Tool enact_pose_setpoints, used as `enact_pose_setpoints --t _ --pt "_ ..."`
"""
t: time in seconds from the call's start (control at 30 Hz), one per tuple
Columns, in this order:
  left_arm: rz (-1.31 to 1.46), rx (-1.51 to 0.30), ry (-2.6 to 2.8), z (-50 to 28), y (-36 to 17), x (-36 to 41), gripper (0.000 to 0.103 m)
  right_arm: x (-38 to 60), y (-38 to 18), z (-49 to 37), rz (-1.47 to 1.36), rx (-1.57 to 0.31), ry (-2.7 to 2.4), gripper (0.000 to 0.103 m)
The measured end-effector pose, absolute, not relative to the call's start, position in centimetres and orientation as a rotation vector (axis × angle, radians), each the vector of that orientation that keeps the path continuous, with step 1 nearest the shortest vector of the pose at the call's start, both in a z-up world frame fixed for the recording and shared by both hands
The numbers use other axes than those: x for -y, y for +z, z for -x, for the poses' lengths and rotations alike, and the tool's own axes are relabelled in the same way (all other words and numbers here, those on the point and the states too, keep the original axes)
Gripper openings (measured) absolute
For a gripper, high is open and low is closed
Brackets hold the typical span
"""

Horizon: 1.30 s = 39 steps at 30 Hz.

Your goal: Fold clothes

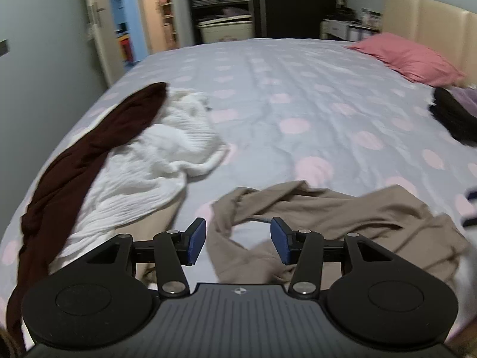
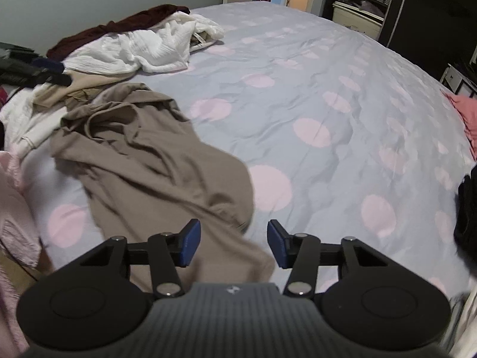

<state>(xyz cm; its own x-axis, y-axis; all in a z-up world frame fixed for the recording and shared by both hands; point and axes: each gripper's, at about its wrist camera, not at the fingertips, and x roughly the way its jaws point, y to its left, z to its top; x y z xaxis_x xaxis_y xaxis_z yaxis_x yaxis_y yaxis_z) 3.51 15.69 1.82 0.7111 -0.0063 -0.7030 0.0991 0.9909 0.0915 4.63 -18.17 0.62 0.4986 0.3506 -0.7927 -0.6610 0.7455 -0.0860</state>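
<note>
A crumpled tan garment (image 1: 342,217) (image 2: 155,161) lies on the near part of the bed. My left gripper (image 1: 238,240) hovers open just above its rumpled end, with nothing between the blue pads. My right gripper (image 2: 231,243) is open too, over the garment's lower edge, not holding it. Further left lie a white ribbed garment (image 1: 143,164) (image 2: 149,47) and a dark maroon one (image 1: 86,161) (image 2: 119,26), overlapping in a heap. The left gripper's fingers show at the left edge of the right wrist view, dark and blurred.
The bed (image 1: 298,95) (image 2: 328,89) wears a grey sheet with pink dots. A pink pillow (image 1: 408,59) rests by the beige headboard (image 1: 432,26). A black garment (image 1: 453,116) (image 2: 466,208) lies at the right. Pale pink cloth (image 2: 15,205) hangs at the left edge. Shelves (image 1: 223,6) stand beyond the bed.
</note>
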Motion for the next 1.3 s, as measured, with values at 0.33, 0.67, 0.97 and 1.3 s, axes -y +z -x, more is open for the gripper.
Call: enact_pose_setpoints --t 0.33,0.67,0.97,1.3 --pt "-0.162 -0.861 -0.161 -5.2 -1.9 -14.2 0.055 15.7 -1.8 -9.6 0.367 -0.883 0.709 0.053" --pt "-0.102 -0.933 -0.106 -7.6 -5.3 -16.1 0.054 12.0 -4.6 -10.2 0.345 -0.958 0.893 0.042" --pt "0.002 -0.895 -0.063 -7.1 -4.3 -17.9 0.004 13.5 -2.3 -10.1 0.274 -0.860 0.783 0.006" --pt "0.068 -0.523 -0.086 -4.0 8.5 -17.2 0.003 19.0 11.2 -5.9 0.190 -0.416 0.568 0.005"
